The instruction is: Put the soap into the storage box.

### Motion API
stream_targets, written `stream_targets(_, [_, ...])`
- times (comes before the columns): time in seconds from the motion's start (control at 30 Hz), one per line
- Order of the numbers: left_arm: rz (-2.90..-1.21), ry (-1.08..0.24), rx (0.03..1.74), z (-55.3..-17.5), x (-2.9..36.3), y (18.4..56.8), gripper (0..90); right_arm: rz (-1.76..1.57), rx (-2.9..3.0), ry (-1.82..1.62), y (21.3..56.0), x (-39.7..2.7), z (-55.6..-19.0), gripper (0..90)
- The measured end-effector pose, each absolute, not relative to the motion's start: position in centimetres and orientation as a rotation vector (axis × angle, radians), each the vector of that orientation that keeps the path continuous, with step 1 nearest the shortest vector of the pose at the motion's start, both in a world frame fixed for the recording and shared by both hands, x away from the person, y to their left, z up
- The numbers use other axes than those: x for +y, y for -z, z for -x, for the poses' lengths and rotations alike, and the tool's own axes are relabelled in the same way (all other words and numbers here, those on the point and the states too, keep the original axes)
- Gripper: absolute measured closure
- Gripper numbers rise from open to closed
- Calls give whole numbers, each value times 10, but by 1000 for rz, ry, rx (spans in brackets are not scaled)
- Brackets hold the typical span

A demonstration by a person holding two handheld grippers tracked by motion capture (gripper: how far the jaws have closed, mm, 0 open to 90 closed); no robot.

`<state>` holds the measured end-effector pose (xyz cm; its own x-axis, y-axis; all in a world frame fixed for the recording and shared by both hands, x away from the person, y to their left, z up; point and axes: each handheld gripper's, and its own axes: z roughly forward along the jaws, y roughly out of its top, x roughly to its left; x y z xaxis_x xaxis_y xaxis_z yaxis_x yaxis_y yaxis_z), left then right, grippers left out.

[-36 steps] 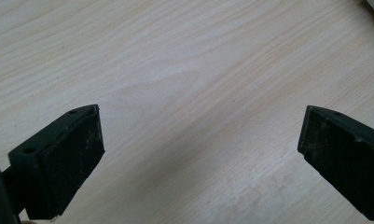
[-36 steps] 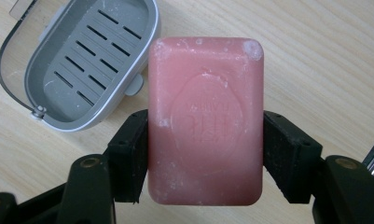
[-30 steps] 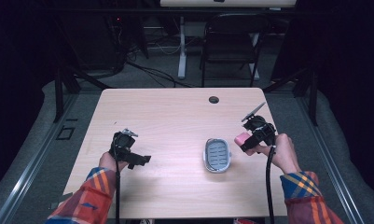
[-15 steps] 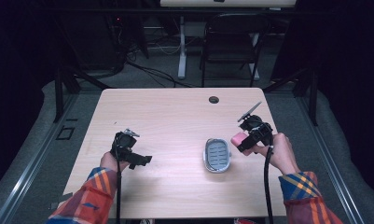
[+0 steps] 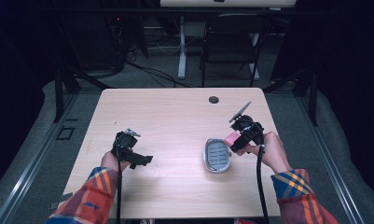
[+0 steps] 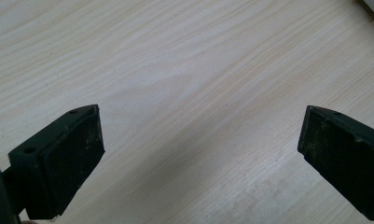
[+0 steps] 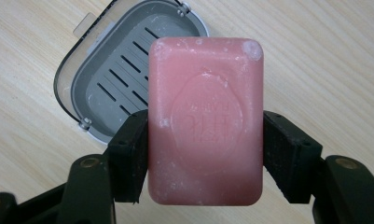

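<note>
Two black jaws of the right gripper (image 7: 205, 158) clamp the long sides of a pink rectangular soap bar (image 7: 205, 121), held above the table at the right of the high view. Just beside it, lower left, a grey slotted plastic soap dish (image 5: 217, 155) lies on the pale wooden table (image 5: 175, 116). Left gripper (image 6: 198, 154), at the lower left, has its jaws wide apart over bare wood.

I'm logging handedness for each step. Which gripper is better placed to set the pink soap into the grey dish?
Right. The right gripper already clamps the pink soap beside the grey dish. The left gripper is open on bare table, well away from it.
</note>
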<state>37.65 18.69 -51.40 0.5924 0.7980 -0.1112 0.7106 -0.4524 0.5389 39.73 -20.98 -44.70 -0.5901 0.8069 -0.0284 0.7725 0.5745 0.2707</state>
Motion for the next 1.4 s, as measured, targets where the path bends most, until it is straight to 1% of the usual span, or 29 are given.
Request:
stream_targets(0.43, [-2294,-203,1166,-381,179,514,2,-1361,2649,-321,449,-209,-398,372])
stream_targets(0.87, [-2284,-214,1185,-378,186,513,3,-1340,2671,-301,453,-196,-401,372])
stream_targets(1.4, [-2271,-228,1213,-371,197,513,2,-1373,2685,-239,476,-173,-411,371])
